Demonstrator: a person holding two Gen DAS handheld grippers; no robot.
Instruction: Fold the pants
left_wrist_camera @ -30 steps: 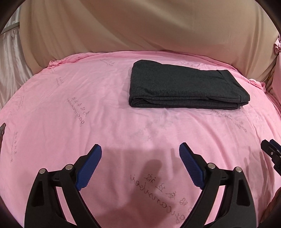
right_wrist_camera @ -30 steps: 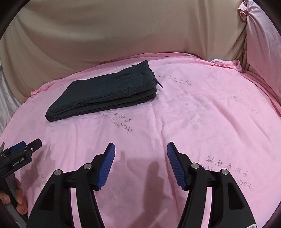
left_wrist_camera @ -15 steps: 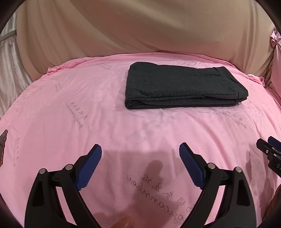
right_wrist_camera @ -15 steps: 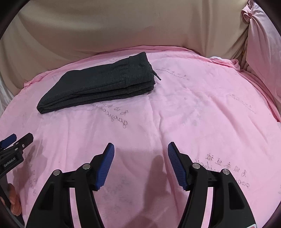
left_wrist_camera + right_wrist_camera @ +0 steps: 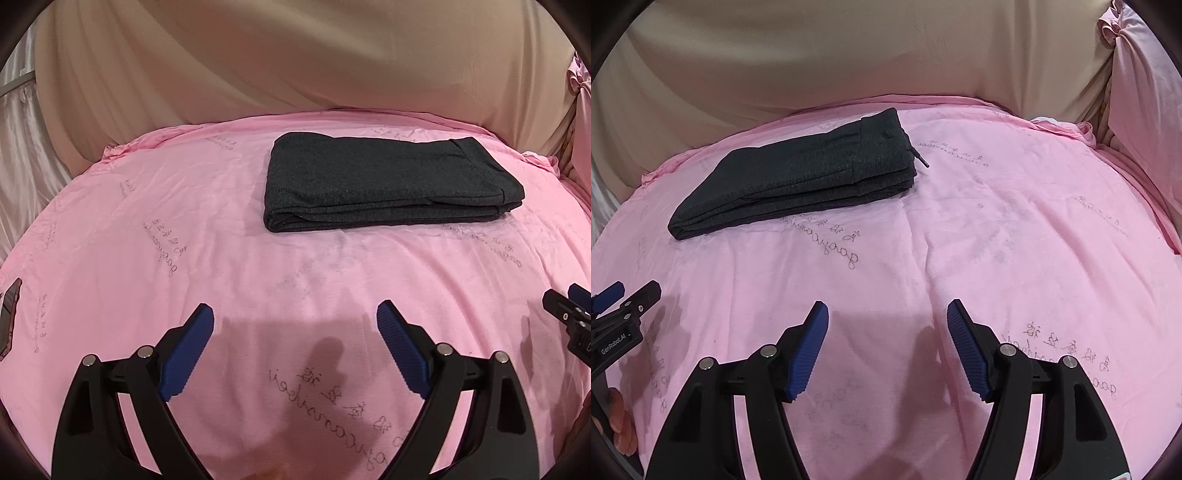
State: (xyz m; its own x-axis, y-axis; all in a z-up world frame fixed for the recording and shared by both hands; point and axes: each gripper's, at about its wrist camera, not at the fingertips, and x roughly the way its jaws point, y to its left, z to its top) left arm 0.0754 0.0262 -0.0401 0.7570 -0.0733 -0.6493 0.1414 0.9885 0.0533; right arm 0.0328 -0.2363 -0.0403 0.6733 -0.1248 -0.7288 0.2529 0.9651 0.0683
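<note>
The dark grey pants lie folded in a neat stack in the upper middle of the frame, on the pink sheet. The left tool and right tool hover low in frame, both spread wide, holding nothing.

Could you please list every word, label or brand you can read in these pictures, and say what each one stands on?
"GenRobot.AI": white lettering on the body of the left hand-held gripper, seen from the right wrist.
Dark cursive script with small characters beside it, repeated across the pink sheet: too distorted to read reliably.
Folded grey pants: no text or label visible.
</note>
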